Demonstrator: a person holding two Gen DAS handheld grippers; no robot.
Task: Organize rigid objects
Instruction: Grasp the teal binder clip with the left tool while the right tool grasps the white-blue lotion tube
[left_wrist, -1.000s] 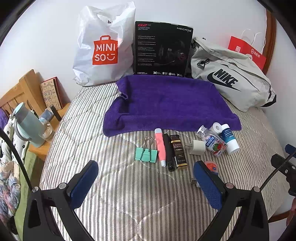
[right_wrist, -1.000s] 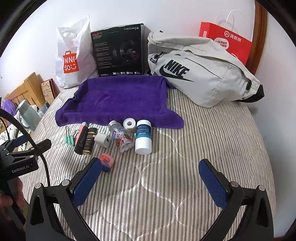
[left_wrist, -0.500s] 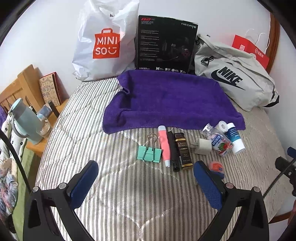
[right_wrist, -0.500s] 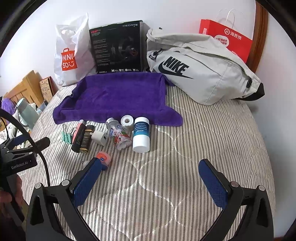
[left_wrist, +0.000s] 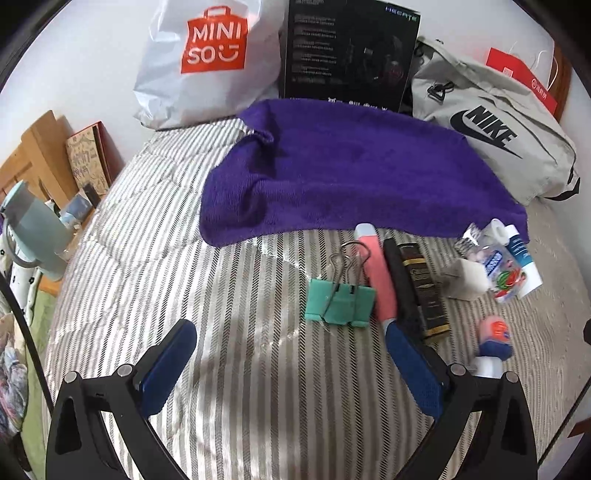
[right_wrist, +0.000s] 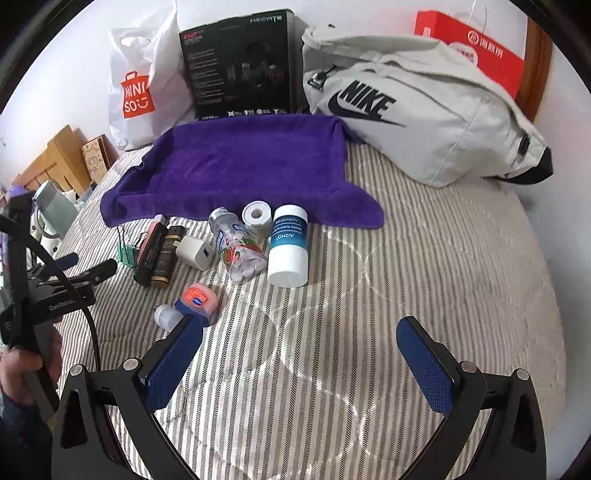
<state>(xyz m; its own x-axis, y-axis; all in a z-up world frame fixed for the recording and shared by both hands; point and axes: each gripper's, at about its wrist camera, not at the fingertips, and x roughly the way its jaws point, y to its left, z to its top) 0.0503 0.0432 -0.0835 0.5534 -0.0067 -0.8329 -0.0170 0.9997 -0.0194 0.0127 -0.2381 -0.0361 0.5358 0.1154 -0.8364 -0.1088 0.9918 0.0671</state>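
Small objects lie in a row on the striped bed in front of a purple towel: a green binder clip, a pink tube, a black stick, a dark gold-lettered box, a white charger, a clear bottle, a tape roll, a white-blue jar and a small orange-blue jar. My left gripper is open and empty, just short of the binder clip. My right gripper is open and empty, below the jar.
A Miniso bag, a black box, a grey Nike bag and a red bag stand along the wall behind the towel. A bedside shelf with a teal bottle is at the left.
Both grippers have moved forward toward the row of objects, which now look larger and closer. The left gripper has neared the binder clip. Both stay open.
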